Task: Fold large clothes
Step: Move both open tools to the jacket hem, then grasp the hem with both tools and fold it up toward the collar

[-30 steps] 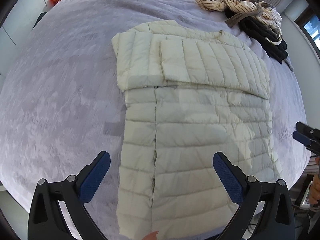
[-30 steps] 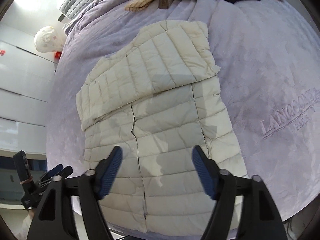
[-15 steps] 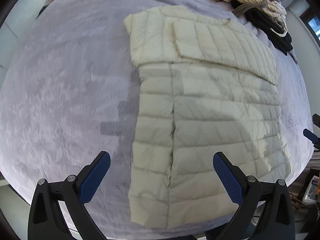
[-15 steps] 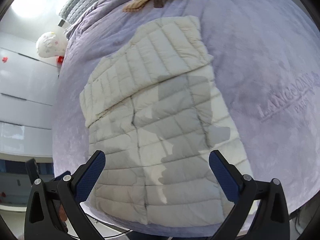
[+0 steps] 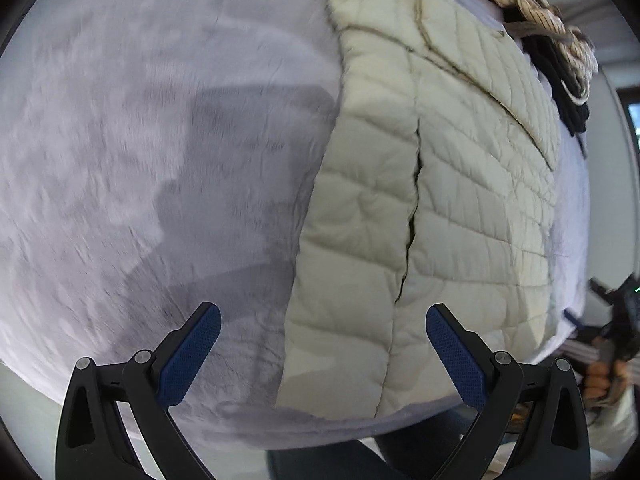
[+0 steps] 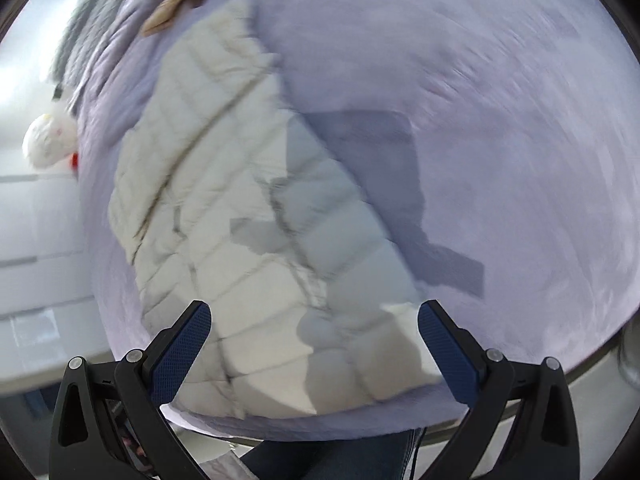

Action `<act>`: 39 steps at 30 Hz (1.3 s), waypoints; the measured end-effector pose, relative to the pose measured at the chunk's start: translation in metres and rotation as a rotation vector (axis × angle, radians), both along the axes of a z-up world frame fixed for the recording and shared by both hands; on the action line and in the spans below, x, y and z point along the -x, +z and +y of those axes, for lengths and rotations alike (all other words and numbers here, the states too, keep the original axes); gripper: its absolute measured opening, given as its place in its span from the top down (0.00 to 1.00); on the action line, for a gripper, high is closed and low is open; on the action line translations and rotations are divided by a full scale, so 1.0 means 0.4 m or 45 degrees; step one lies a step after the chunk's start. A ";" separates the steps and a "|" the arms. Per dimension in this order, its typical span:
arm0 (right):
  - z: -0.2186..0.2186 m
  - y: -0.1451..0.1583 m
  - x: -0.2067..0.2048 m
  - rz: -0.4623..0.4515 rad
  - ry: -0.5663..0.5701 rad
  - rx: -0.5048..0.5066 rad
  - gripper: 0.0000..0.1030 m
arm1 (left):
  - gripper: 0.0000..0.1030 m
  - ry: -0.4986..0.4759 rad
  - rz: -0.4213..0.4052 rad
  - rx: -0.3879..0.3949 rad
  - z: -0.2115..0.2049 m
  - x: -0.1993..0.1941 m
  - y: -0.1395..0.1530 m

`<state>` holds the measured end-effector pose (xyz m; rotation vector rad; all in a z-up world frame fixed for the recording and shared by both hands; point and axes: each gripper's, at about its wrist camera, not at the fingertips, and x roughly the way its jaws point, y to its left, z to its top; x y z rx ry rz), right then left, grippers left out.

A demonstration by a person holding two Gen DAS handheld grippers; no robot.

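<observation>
Two grippers hang over the bed (image 5: pixel 140 140), both spread wide and holding nothing. From the left gripper (image 5: pixel 320 356) the cream quilted jacket (image 5: pixel 440 200) lies flat toward one o'clock; from the right gripper (image 6: pixel 314 354) it (image 6: pixel 248 208) runs toward eleven o'clock. Striped and dark clothes (image 5: pixel 552 48) sit beyond it.

Bright daylight, hard shadows falling across the bedspread (image 5: pixel 120 160) and jacket (image 6: pixel 248 216); right wrist view smeared by motion blur, fisheye bending every edge.
</observation>
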<state>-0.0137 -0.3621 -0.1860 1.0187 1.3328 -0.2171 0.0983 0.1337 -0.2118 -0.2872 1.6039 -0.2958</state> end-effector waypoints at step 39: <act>0.135 -0.014 0.032 -0.434 -0.384 -0.520 0.90 | 0.84 -0.169 -0.126 0.672 -0.089 -0.122 0.175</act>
